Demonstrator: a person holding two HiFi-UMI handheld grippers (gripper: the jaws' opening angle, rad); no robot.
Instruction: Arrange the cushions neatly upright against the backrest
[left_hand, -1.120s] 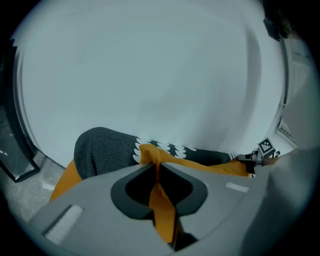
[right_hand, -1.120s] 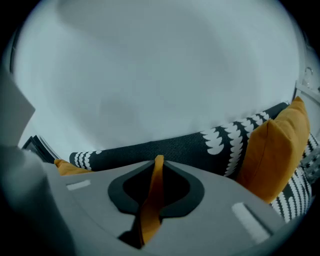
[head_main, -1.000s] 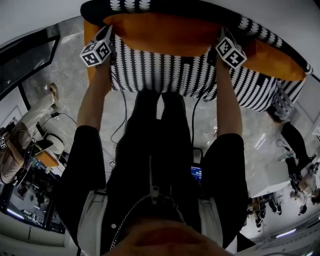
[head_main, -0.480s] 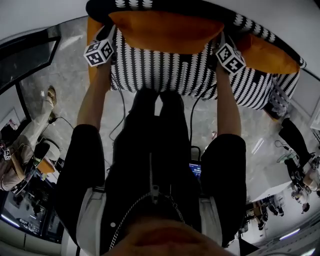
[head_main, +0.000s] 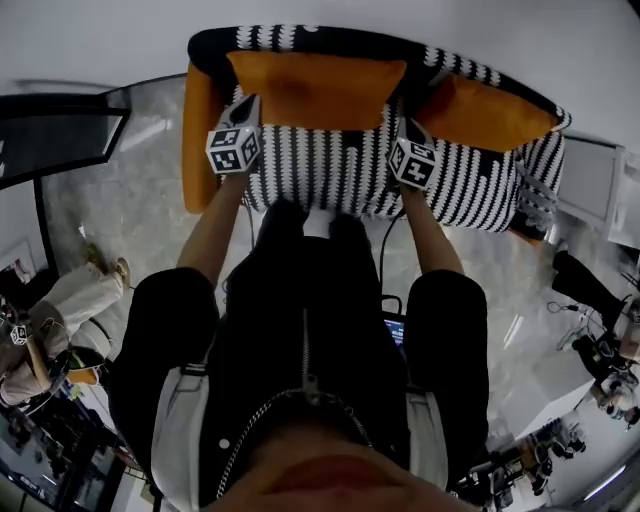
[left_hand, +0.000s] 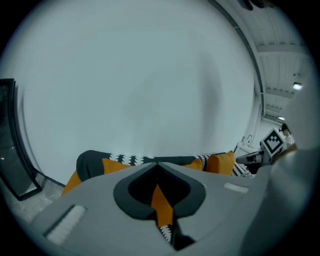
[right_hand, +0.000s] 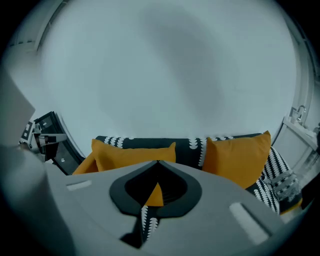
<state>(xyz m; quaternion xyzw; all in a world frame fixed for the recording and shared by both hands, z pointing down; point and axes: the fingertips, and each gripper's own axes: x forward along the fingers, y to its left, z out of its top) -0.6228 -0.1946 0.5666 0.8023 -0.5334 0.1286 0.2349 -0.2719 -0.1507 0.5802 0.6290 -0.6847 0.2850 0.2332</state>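
Now: sofa (head_main: 330, 175), black-and-white pattern, with an orange armrest (head_main: 197, 140) at its left end. A long orange cushion (head_main: 315, 88) stands upright against the backrest (head_main: 300, 38), running from the seat's back-left corner to the middle. A second orange cushion (head_main: 490, 112) stands upright at the back-right corner, with a small gap between the two. The left gripper (head_main: 250, 108) and right gripper (head_main: 404, 128) hang over the seat, short of both cushions and not touching them. The jaws of each have just been closing and now meet tip to tip, with nothing between them.
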